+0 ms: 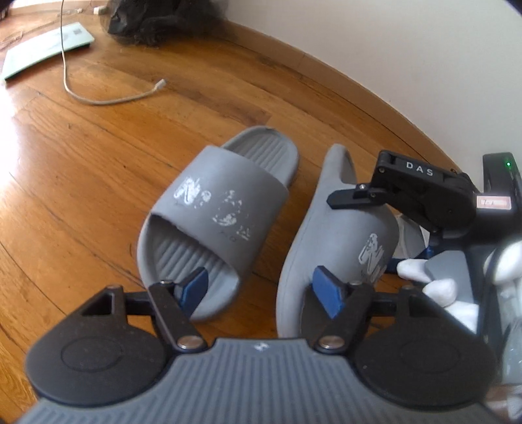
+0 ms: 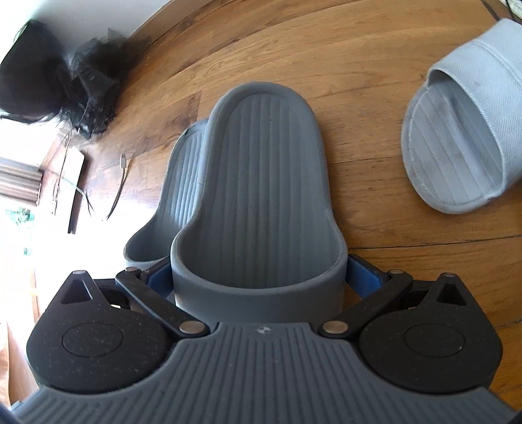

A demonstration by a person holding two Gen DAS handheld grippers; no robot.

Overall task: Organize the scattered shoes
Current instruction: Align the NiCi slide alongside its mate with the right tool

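Observation:
Two grey slides lie on the wooden floor. The left slide (image 1: 225, 202) sits flat with its strap up. The right slide (image 1: 326, 234) is tipped onto its edge, and my right gripper (image 1: 355, 204) is shut across its strap. In the right wrist view that slide (image 2: 261, 195) fills the centre between the blue pads (image 2: 362, 274), with my right gripper (image 2: 261, 277) at its strap. The other slide (image 2: 166, 195) lies just behind it to the left. My left gripper (image 1: 261, 288) is open, low over the gap between the two toe ends, holding nothing.
A pale fabric slipper (image 2: 456, 130) lies to the right of the pair. A white cable (image 1: 107, 101), a flat pale green scale (image 1: 45, 49) and a black bag (image 1: 156, 19) sit further back by the white wall (image 1: 391, 49). A white-gloved hand (image 1: 440, 287) holds the right tool.

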